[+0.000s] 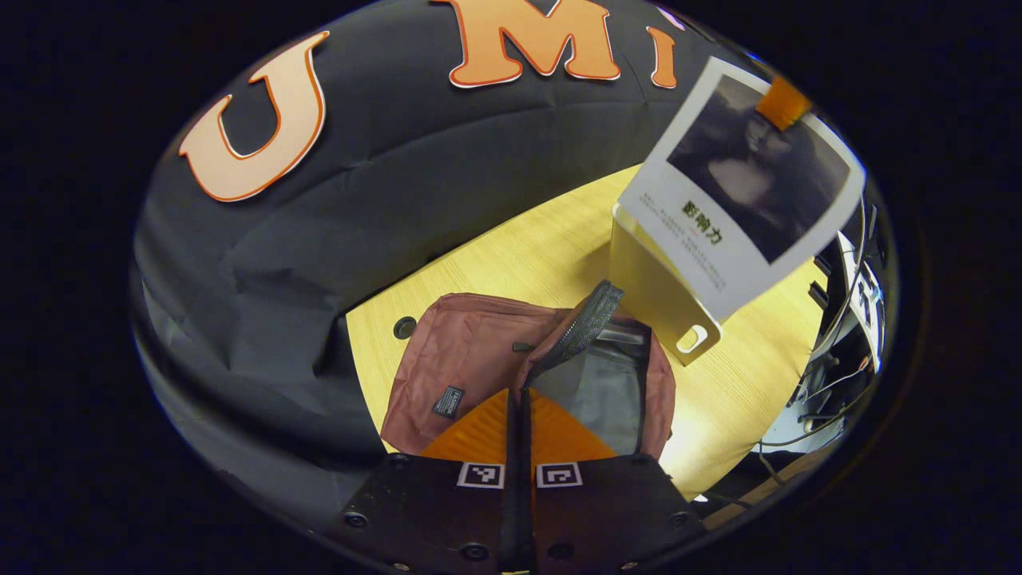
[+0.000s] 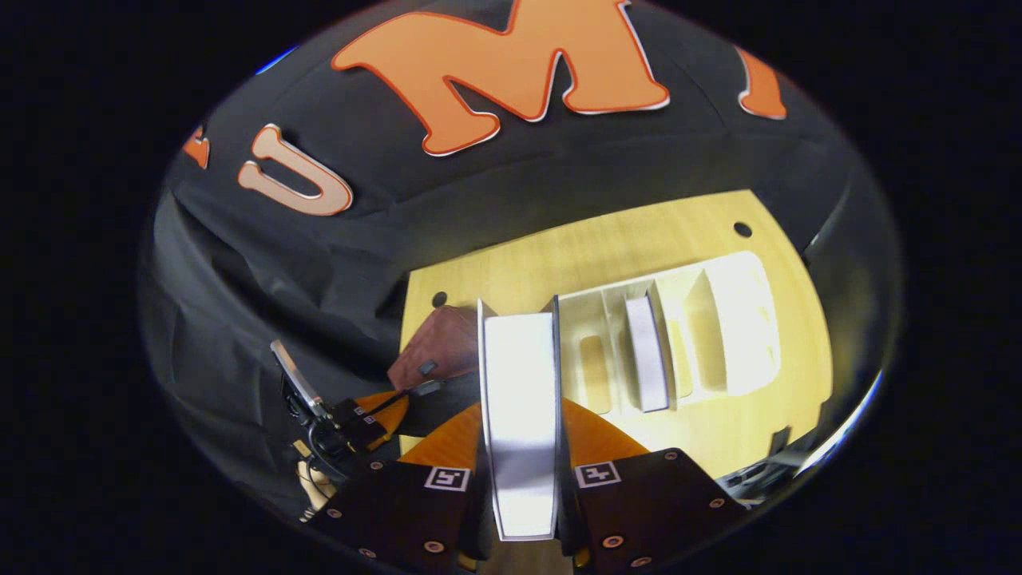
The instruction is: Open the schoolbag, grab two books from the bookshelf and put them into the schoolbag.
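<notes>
Schoolbag [image 1: 467, 351] lies low centre of the left gripper view, its flap [image 1: 576, 323] pinched up by the left gripper [image 1: 519, 435]. Right gripper [image 2: 519, 471] clamps a book [image 2: 519, 415], seen upper right in the left gripper view. Second book [image 2: 645, 351] sits in the bookshelf [image 2: 734, 319]. Risk: flap slips, mouth closes, book catches the rim.

A black cloth wall [image 1: 447, 184], creased and slack, hangs behind a pale wooden table [image 1: 551, 247] and drapes down past its near edge. The tabletop [image 2: 639, 239] has small round holes near its corners and catches warm light. Loose cables [image 1: 830, 375] hang beside the table's far side.
</notes>
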`<state>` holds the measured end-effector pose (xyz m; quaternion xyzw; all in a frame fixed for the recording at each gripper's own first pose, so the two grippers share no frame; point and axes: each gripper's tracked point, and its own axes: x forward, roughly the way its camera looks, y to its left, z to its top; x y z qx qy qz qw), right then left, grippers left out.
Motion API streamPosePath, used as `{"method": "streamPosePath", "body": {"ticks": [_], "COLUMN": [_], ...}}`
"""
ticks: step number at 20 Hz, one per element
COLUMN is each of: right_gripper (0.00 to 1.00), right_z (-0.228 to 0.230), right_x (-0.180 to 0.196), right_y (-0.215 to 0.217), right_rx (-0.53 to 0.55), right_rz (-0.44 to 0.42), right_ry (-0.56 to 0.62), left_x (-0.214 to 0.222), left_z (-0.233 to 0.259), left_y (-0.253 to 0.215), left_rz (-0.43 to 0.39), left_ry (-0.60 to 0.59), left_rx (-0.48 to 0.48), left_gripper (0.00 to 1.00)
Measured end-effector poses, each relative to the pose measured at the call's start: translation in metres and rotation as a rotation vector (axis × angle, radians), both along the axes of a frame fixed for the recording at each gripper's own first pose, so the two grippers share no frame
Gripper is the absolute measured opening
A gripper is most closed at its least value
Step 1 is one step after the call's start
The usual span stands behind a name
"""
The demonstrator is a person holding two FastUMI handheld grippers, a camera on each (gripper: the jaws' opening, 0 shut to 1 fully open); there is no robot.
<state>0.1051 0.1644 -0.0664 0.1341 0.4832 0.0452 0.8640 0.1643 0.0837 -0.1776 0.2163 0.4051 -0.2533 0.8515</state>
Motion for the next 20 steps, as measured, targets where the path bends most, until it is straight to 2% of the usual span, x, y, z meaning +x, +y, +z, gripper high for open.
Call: {"method": "streamPosePath", "body": {"ticks": [4, 8, 14, 17, 20], "right_gripper": [0.33, 0.33, 0.33, 0.33, 0.33], "right_z": [-0.064, -0.122, -0.185, -0.207, -0.222], "right_x": [-0.028, -0.033, -0.013, 0.004, 0.018], "right_y": [0.026, 0.044, 0.066, 0.086, 0.104], "right_rx": [0.189, 0.332, 0.445, 0.464, 0.430], "right_rz": [-0.050, -0.149, -0.251, -0.287, -0.305], "right_ry": [0.029, 0.027, -0.001, -0.030, -0.078], "left_x": [0.000, -0.006, -0.020, -0.031, -0.034], "left_z": [0.009, 0.016, 0.028, 0.033, 0.035], "left_y": [-0.005, -0.009, -0.025, -0.037, -0.043], "left_rz": [-0.001, -0.006, -0.046, -0.072, -0.085], "left_ry": [-0.027, -0.037, -0.049, -0.042, -0.047], "left_rx": [-0.007, -0.004, 0.004, 0.004, -0.007], "left_gripper": [0.01, 0.01, 0.01, 0.00, 0.00]}}
